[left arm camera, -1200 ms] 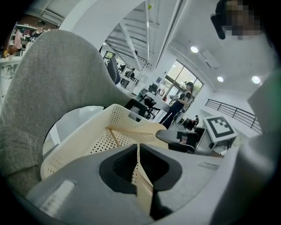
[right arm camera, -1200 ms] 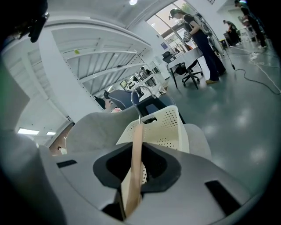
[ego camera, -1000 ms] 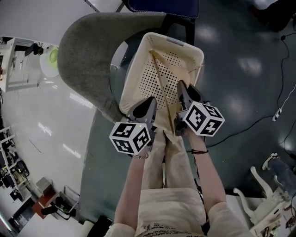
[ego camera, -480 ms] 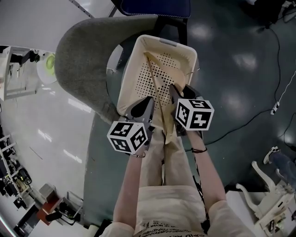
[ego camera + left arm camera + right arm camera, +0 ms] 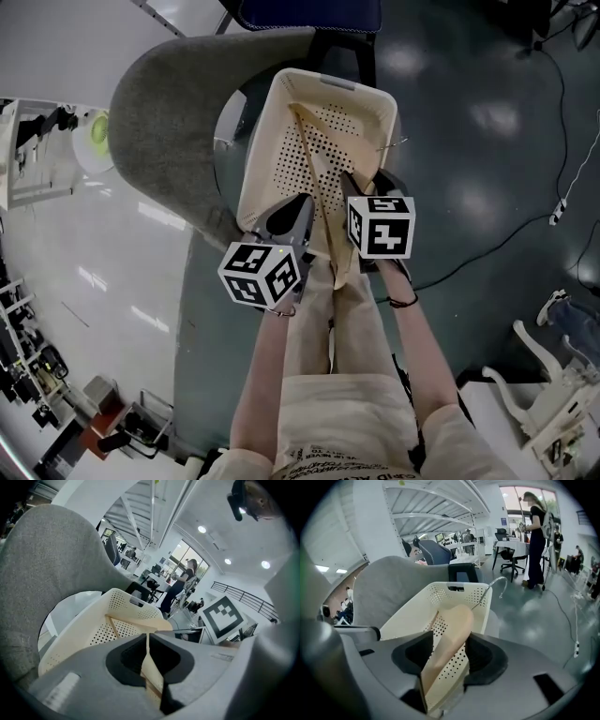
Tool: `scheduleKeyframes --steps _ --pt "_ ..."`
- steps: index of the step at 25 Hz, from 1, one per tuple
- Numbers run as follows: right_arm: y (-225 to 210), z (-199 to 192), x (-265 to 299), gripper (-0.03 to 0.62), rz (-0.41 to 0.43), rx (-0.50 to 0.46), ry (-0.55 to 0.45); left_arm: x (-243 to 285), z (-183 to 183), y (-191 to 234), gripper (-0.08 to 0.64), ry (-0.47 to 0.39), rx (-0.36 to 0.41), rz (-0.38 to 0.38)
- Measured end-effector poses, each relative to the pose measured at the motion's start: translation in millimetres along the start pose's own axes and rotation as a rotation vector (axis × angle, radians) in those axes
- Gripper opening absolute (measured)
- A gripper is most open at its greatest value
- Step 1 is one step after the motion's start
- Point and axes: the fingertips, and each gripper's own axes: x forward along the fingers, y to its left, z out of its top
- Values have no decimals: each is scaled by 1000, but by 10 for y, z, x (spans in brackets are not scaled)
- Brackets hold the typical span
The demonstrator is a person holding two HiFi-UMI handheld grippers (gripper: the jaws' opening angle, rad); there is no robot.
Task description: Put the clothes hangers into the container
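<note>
1. Right gripper: its moulded grey fingers with matte black pads are spread and have just been opening. The hanger stands loose between them.
2. Hanger: pale smooth wood with a broad, rounded shoulder. It leans from the finger gap down into the basket. Its thin bent wire hook rises past the far rim, and its near end is cut off below the fingers.
3. Left gripper: fingers of the same make are pressed together to a hairline slit. A cream sliver shows below the slit, and whether it is pinched cannot be told.
4. Basket: cream plastic, rectangular with rounded corners, with a perforated floor and walls. The hanger's thin bar lies slantwise inside it, and both grippers cover its near rim.
5. Table: a round, pale, smooth top under the basket, mostly hidden.
6. Chair: a curved back in grey felt-like cloth that wraps round the basket's left side.
7. Floor: dark and glossy with light reflections.
</note>
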Motion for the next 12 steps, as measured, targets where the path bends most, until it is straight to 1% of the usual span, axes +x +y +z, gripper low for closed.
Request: scheduleKeyframes --steps 3,8,12 --pt "-43 -6 -31 207 -79 -45 0 -3 -3 -1 32 5 3 -3" --pt "-73 -11 -101 222 -161 -42 -13 -31 -12 11 32 8 10 -5" --pt "-110 -76 -104 230 -175 -11 1 -26 -11 5 32 7 8 -9"
